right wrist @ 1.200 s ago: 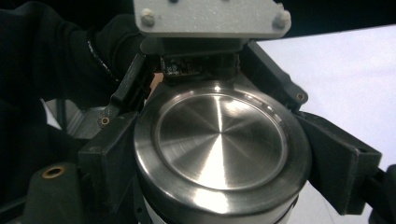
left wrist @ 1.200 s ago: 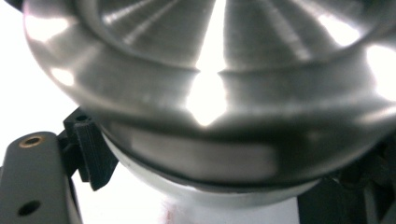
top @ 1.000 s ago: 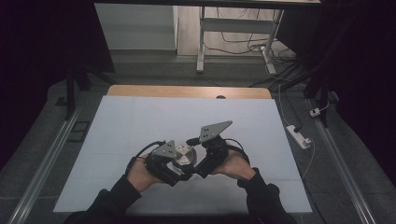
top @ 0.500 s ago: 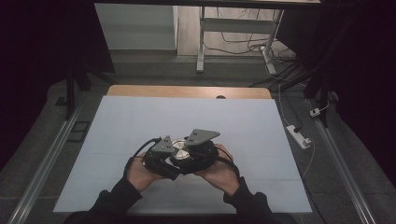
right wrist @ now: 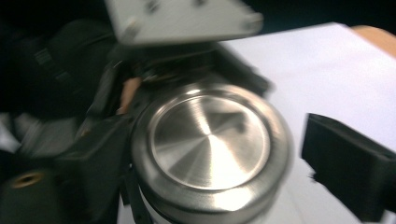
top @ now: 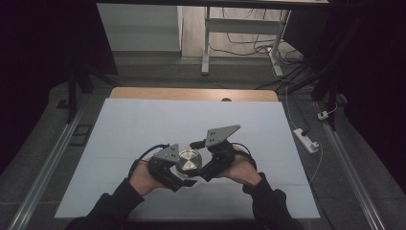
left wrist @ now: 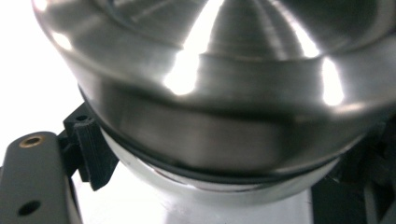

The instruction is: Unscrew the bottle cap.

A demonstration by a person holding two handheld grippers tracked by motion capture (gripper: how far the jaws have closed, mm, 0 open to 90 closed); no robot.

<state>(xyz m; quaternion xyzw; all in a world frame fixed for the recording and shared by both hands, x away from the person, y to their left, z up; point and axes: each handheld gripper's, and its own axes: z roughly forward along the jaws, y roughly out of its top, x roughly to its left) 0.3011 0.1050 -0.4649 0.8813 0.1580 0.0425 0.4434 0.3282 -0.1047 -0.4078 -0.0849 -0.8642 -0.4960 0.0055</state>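
Observation:
A round steel canister with a brushed metal lid (top: 188,160) stands on the white table sheet (top: 143,124), near the front edge. My left gripper (top: 178,173) is shut on its body from the left. In the left gripper view one finger (left wrist: 88,144) presses the pale wall just under the lid (left wrist: 210,93). My right gripper (top: 207,165) reaches in from the right, and its jaws have just been opening. In the right gripper view the lid (right wrist: 210,140) lies between them, and the right finger (right wrist: 345,168) stands clear of its rim.
A wooden table edge (top: 191,93) shows past the far end of the sheet. A white power strip (top: 305,139) and cables lie on the floor to the right. Metal table legs (top: 207,43) stand behind. Dark rails run along both sides.
Half a second ago the right gripper sat low against the lid beside the left one. It has since drawn back to the right and up, with its jaws apart. The left hand has not moved.

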